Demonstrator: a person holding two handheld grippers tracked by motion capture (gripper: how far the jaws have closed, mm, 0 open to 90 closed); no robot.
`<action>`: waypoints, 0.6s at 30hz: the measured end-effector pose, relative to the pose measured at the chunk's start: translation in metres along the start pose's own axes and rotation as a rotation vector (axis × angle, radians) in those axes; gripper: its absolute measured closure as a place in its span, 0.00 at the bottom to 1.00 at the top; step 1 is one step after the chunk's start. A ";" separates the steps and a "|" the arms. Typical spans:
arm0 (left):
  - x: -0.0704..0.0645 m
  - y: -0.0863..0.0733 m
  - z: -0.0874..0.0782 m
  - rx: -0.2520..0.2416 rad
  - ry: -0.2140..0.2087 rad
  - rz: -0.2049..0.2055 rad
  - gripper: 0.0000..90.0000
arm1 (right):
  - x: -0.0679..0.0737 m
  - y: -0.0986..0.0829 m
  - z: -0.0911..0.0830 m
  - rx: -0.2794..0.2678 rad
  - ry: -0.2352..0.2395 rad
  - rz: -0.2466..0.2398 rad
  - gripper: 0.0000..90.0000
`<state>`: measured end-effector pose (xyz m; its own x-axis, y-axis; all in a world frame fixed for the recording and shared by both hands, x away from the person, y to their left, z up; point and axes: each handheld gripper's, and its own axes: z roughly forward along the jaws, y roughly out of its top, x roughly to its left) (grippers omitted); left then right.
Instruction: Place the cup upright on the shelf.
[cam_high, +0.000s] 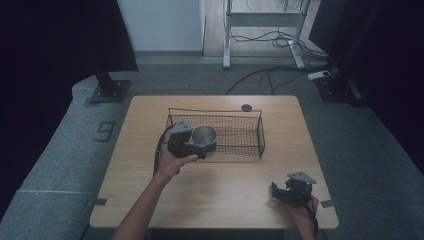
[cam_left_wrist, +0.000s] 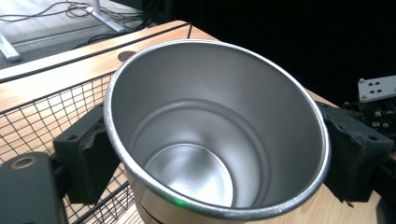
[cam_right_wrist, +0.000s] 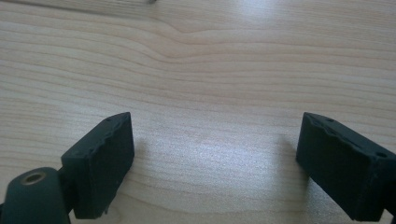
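From the high view I see my left gripper (cam_high: 196, 145) clamped around a steel cup (cam_high: 204, 136), which sits at the front-left corner of the wire basket (cam_high: 247, 131), roughly ten o'clock from the table's centre. I cannot tell from here whether the cup rests on the basket floor or hangs just above it. My right gripper (cam_high: 278, 191) lies down at about five o'clock on the wooden table (cam_high: 220, 195), well apart from the basket, with nothing between its jaws.

In the left gripper view the cup (cam_left_wrist: 217, 130) is upright and empty, mouth toward me, and both black pads press its wall at nine and three o'clock. The basket mesh (cam_left_wrist: 42, 112) runs behind it toward ten o'clock, and the other gripper's grey plate (cam_left_wrist: 376, 87) shows at three o'clock.

In the right gripper view my jaws stand wide apart, one at seven o'clock, one at four, with bare table (cam_right_wrist: 205, 70) between them.
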<state>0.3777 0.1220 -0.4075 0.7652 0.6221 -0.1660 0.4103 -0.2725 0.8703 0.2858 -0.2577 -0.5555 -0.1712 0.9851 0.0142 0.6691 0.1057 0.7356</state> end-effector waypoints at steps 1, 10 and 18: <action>0.001 0.000 0.000 0.000 0.000 -0.004 0.13 | 0.000 0.000 0.000 0.000 0.000 0.000 0.12; 0.011 0.000 0.003 -0.003 0.031 -0.017 0.13 | 0.000 0.000 0.000 -0.002 -0.001 0.000 0.12; 0.020 -0.001 0.009 0.010 0.043 -0.036 0.13 | 0.000 0.000 0.000 -0.001 -0.004 0.001 0.12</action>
<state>0.3975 0.1284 -0.4157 0.7279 0.6624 -0.1772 0.4427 -0.2566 0.8592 0.2857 -0.2577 -0.5555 -0.1676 0.9858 0.0126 0.6685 0.1043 0.7363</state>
